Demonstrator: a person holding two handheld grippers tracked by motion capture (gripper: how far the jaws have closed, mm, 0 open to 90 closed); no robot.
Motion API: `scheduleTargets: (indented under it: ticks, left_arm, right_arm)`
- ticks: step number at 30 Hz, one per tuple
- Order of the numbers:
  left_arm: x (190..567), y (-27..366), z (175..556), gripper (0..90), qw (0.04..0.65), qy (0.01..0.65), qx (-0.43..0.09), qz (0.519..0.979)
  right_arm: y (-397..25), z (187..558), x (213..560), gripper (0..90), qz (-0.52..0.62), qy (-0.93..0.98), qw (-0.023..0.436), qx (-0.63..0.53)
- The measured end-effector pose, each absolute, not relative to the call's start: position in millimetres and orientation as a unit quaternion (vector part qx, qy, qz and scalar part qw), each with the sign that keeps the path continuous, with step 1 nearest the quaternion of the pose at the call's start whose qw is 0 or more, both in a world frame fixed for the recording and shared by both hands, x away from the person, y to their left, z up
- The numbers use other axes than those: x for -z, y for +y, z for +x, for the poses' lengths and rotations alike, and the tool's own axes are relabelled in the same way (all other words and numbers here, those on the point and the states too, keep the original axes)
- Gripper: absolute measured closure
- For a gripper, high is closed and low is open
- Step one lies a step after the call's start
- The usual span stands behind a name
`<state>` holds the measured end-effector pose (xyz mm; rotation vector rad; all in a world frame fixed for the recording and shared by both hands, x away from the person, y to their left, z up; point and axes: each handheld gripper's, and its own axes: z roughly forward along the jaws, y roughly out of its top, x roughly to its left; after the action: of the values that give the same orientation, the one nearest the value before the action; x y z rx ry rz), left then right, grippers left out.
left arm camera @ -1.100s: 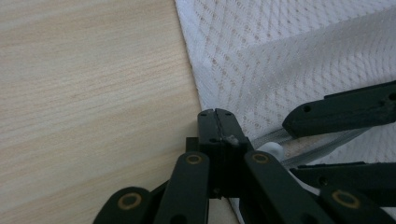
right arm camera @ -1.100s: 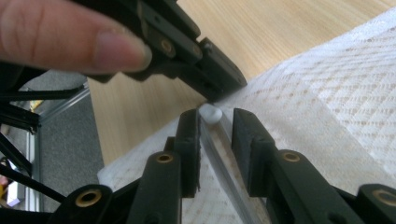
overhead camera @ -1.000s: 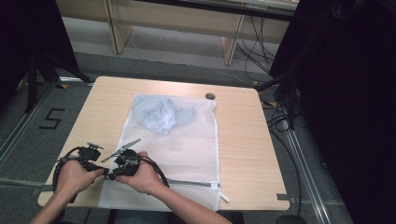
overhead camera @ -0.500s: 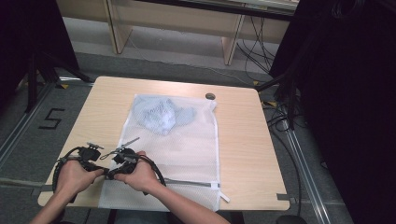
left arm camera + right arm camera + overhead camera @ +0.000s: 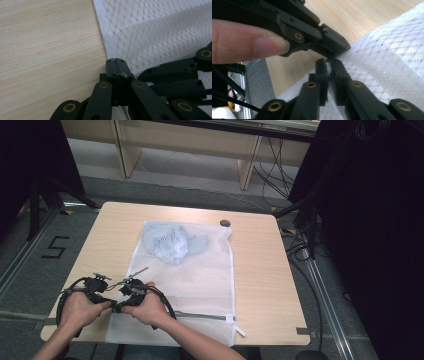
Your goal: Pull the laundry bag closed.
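Observation:
A white mesh laundry bag (image 5: 200, 275) lies flat on the wooden table (image 5: 260, 270), with a pale blue garment (image 5: 172, 245) inside its far end. Both grippers meet at the bag's near-left edge. My left gripper (image 5: 111, 292) (image 5: 116, 65) has its jaws shut at the mesh edge (image 5: 105, 47), with a white scrap pinched at the tip. My right gripper (image 5: 122, 295) (image 5: 328, 68) is shut on a white bit of the mesh (image 5: 387, 57), tip to tip with the left gripper (image 5: 332, 42). A finger (image 5: 249, 43) rests on that gripper.
A grey zipper (image 5: 205, 316) crosses the bag's near end, and its pull tab (image 5: 240, 332) is at the right. A small dark disc (image 5: 225, 223) sits near the table's far edge. Bare wood lies to the left (image 5: 45, 45) and right of the bag.
Both hands have shifted a little toward me at the bag's near-left edge. The bag and the garment lie as before.

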<state>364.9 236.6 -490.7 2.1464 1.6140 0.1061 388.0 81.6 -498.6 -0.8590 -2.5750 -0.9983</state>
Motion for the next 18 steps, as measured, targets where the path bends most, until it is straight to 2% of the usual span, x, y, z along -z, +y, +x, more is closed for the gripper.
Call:
scheduleTargets:
  ticks: [6, 7, 10, 18]
  left_arm:
    - [490, 230, 362, 90.0, 0.216, 0.569, -0.056, 0.791]
    - [490, 229, 361, 90.0, 0.212, 0.561, -0.063, 0.797]
    - [488, 229, 362, 90.0, 0.195, 0.525, -0.085, 0.824]
    - [489, 224, 359, 90.0, 0.195, 0.518, -0.1, 0.827]
  right_arm:
    - [77, 384, 501, 86.7, -0.32, -0.871, 0.136, 0.347]
    - [75, 383, 501, 86.7, -0.331, -0.868, 0.126, 0.347]
    - [72, 381, 504, 86.8, -0.337, -0.864, 0.133, 0.349]
    - [69, 378, 502, 87.0, -0.365, -0.856, 0.13, 0.342]
